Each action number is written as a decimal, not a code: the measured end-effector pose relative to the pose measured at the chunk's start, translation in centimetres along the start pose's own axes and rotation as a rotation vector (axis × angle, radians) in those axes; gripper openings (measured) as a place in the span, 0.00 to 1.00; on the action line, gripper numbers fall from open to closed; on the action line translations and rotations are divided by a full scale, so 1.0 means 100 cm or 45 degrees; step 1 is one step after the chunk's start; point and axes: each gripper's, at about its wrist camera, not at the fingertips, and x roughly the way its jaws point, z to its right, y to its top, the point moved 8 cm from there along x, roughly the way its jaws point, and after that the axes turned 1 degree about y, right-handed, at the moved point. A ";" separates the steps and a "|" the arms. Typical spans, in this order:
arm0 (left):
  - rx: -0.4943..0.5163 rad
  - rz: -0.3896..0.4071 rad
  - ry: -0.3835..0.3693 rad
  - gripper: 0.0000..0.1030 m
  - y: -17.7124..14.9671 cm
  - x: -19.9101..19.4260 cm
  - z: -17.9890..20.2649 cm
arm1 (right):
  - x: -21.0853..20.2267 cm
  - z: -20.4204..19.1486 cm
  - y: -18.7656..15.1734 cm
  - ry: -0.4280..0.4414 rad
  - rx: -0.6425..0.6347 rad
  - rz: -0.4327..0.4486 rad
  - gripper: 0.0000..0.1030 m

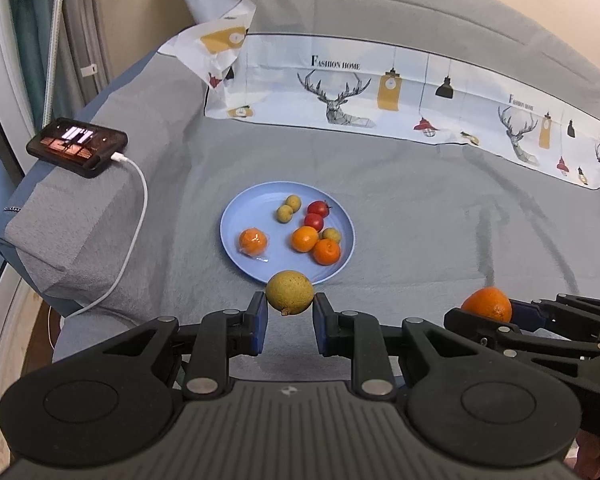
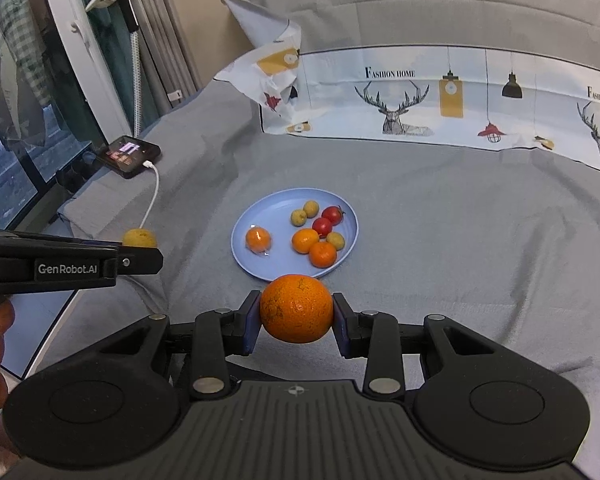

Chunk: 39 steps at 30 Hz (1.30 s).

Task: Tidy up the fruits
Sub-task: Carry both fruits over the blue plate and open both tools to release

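We are gripping a yellow-green fruit (image 1: 289, 293) in the left gripper (image 1: 290, 312) and an orange (image 2: 296, 308) in the right gripper (image 2: 296, 320) — both hanging just short of the blue plate (image 1: 236, 216); they are looking light, round and soft-skinned, so we are squeezing gently across their widest middles

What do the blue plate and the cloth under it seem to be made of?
Blue plate: probably plastic or melamine, with a smooth matte surface, even colour and thin rim. Grey cloth: soft woven fabric, going by its creases and folds; the exact fibre cannot be told.
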 end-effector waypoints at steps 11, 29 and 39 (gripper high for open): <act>-0.047 -0.087 0.025 0.26 0.015 0.039 -0.016 | 0.043 0.008 0.012 0.008 0.019 -0.102 0.37; -0.046 -0.187 0.091 0.26 0.075 0.123 -0.035 | 0.125 0.017 0.064 0.041 0.017 -0.172 0.37; -0.014 -0.250 0.114 0.26 0.099 0.181 -0.036 | 0.180 0.024 0.088 0.046 0.027 -0.210 0.37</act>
